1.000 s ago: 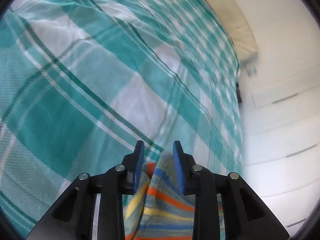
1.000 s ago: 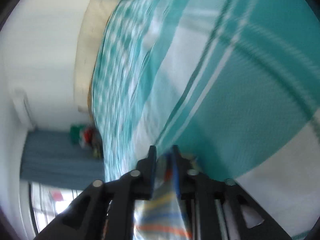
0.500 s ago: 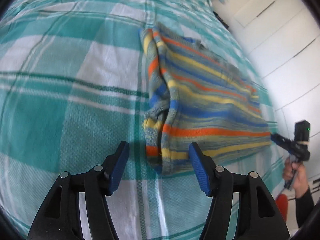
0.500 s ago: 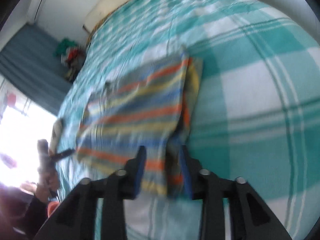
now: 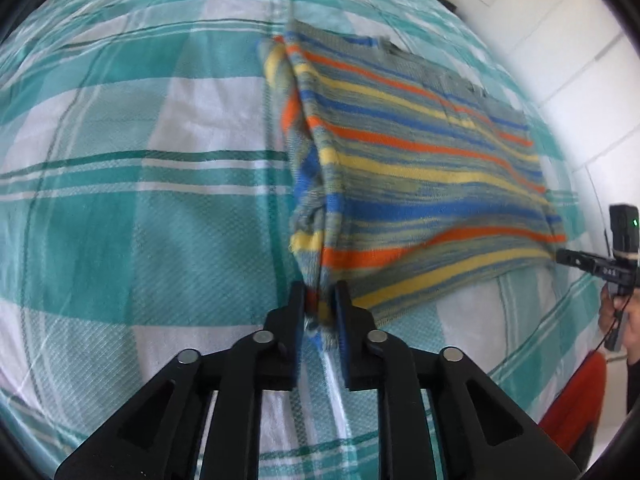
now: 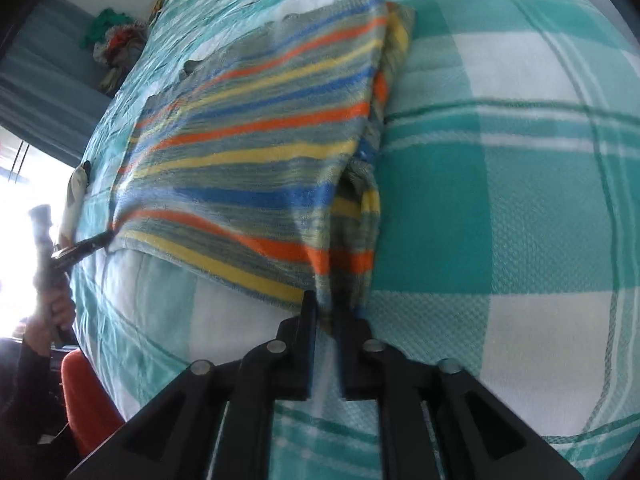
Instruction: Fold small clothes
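Note:
A striped knit garment [image 5: 420,184], in blue, orange, yellow and grey bands, lies spread on a teal and white checked bedspread [image 5: 140,200]. My left gripper [image 5: 320,304] is shut on its near left corner, and the fabric bunches between the fingers. In the right wrist view the same garment [image 6: 256,152] stretches away to the left. My right gripper [image 6: 326,304] is shut on its near right corner. The near hem hangs taut between the two grippers. Each gripper shows small at the far edge of the other's view.
The bedspread [image 6: 500,200] covers the whole bed. White cupboard doors [image 5: 580,60] stand beyond the bed's right side. A pile of clothes [image 6: 116,44] and a blue curtain [image 6: 44,80] are at the far left. A red object [image 5: 576,400] sits by the bed edge.
One second ago both grippers held the garment up. Half a second ago the left jaws were open over the laid-down garment. Now both are shut on its near corners.

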The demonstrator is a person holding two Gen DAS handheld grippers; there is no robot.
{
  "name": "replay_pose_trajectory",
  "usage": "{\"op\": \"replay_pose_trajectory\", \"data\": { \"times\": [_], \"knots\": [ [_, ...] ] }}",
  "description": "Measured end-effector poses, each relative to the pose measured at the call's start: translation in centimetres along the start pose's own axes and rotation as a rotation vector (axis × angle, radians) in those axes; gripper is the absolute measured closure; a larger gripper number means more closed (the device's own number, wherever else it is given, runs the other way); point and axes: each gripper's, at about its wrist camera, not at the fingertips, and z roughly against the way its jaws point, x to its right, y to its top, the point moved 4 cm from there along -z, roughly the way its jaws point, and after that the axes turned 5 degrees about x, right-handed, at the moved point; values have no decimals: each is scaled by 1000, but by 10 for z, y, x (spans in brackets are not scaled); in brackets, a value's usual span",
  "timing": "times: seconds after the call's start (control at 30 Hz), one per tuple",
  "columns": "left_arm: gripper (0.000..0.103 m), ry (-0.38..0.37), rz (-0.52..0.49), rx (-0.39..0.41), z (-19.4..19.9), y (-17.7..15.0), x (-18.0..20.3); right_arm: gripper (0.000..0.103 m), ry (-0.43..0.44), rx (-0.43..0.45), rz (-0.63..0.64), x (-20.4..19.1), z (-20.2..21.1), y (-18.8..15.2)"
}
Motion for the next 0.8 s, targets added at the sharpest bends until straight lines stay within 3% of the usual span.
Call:
{"op": "replay_pose_trajectory", "data": {
  "times": [0.03,0.1,0.17,0.27,0.33,0.4,0.5,0.57,0.6,0.63,0.67,0.73,0.8],
  "knots": [
    [67,15,15,38,11,1,-5,55,-44,39,45,-4,16,8],
    [60,56,8,116,29,5,-13,50,-129,108,126,-7,36,18],
    [61,63,2,182,40,20,-15,50,-154,153,169,-8,50,44],
    [61,-20,-27,214,36,45,7,50,-132,215,113,3,51,81],
    [59,-86,-108,229,29,50,46,55,-45,228,54,4,39,100],
    [54,-109,-204,241,13,48,86,61,20,222,94,-14,20,114],
    [45,-132,-276,239,-22,41,131,61,88,186,210,-59,-18,131],
    [43,-137,-264,148,-56,31,143,61,120,141,242,-83,-52,141],
    [43,-99,-276,92,-72,22,145,59,85,121,251,-87,-71,144],
    [43,-45,-333,105,-80,15,149,59,19,95,265,-85,-89,145],
    [42,-21,-382,131,-78,11,154,60,-74,57,272,-78,-110,145],
    [41,11,-415,115,-66,6,158,62,-60,92,241,-74,-110,147],
    [40,-13,-414,129,-43,1,162,61,-32,128,201,-69,-92,148]
  ]
}}
